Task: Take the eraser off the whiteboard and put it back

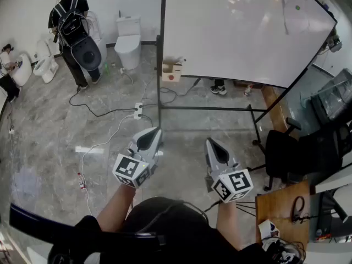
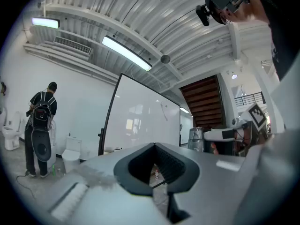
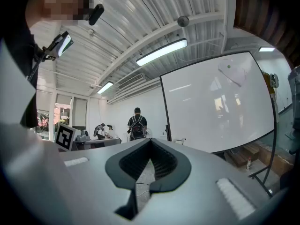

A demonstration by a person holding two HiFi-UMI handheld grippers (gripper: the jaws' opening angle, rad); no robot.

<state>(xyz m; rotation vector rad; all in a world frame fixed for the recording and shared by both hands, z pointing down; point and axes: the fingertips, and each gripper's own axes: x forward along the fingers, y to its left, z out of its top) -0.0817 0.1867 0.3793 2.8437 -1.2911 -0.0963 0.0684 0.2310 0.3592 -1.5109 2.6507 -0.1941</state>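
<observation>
Step in hand: the approach, nothing reached yet. The whiteboard (image 1: 231,32) stands far off across the floor (image 1: 55,125). The eraser (image 1: 297,7) looks to be the small pale thing with a green dot high on the board's right part, but it is too small to be sure. Left gripper (image 1: 151,132) and right gripper (image 1: 214,145) are held level, side by side, near the body. Both pairs of jaws are closed on nothing. Next move: walk up, open the jaws, reach high right.

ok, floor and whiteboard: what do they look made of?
The floor: grey veined stone or stone-look tile, polished, going by the veining and soft sheen. The whiteboard: glossy white panel, likely coated metal or melamine, reflecting ceiling lights. Its black frame looks like painted metal tubing.
</observation>
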